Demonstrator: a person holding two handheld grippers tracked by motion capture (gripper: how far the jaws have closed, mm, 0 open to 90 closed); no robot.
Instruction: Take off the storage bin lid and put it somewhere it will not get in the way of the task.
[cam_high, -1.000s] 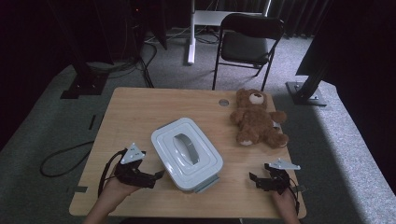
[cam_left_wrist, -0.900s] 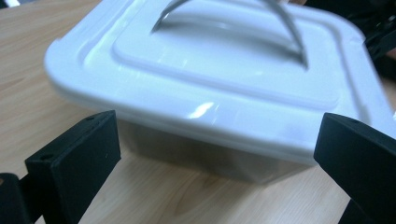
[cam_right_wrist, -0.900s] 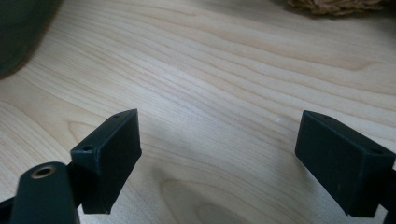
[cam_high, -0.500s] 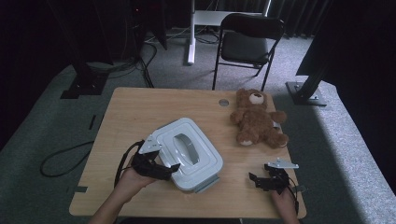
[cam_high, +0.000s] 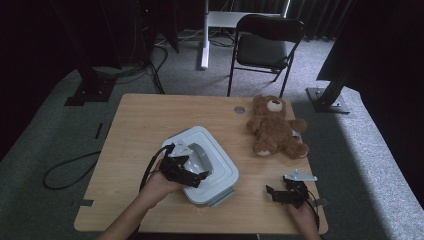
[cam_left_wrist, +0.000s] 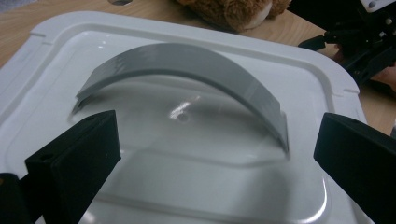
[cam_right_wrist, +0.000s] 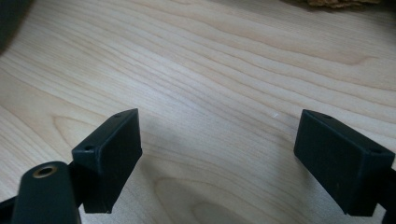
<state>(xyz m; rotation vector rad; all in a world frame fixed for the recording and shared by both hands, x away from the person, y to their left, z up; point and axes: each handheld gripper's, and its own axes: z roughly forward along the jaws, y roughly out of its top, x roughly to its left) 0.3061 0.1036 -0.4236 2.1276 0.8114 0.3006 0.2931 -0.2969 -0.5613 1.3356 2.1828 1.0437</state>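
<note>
High view dim, surroundings near black. Glare streak on white lid (cam_left_wrist: 187, 105) ahead of left claw (cam_left_wrist: 217, 154). Claw tips blurred.

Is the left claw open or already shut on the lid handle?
Open: the left claw has its jaws spread wide, apart from the grey handle.

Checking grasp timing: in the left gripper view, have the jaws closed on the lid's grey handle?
No, the left gripper is open, its jaws standing wide either side of the grey handle, not touching it.
</note>
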